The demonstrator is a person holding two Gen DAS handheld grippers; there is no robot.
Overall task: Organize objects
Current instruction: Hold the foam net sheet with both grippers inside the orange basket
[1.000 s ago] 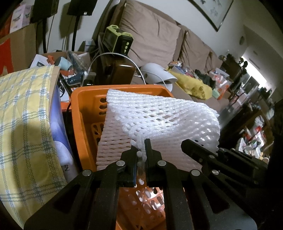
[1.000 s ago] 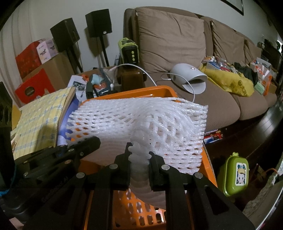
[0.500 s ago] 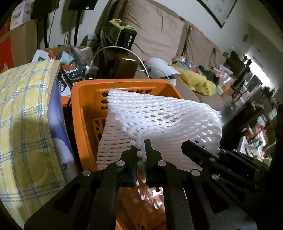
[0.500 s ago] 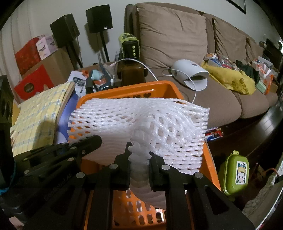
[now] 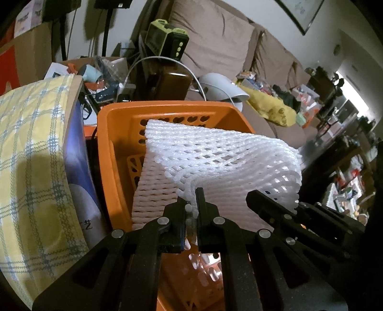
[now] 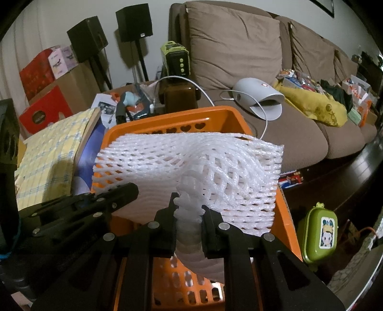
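Note:
A white foam net sheet hangs over an orange plastic basket, its far part drooping inside. My left gripper is shut on the sheet's near edge at the left. My right gripper is shut on a bunched fold of the same edge further right. Each gripper shows as a black arm in the other's view: the right gripper, the left gripper. The basket's floor is mostly hidden by the sheet.
A yellow checked cloth over a box leans against the basket's left. Behind are a brown sofa, a white device with a cable, a green box and speakers. A green lunch box sits right.
Both grippers keep their hold on the foam net. The basket and sheet sit slightly lower in both views than a second ago; the sheet's shape is the same.

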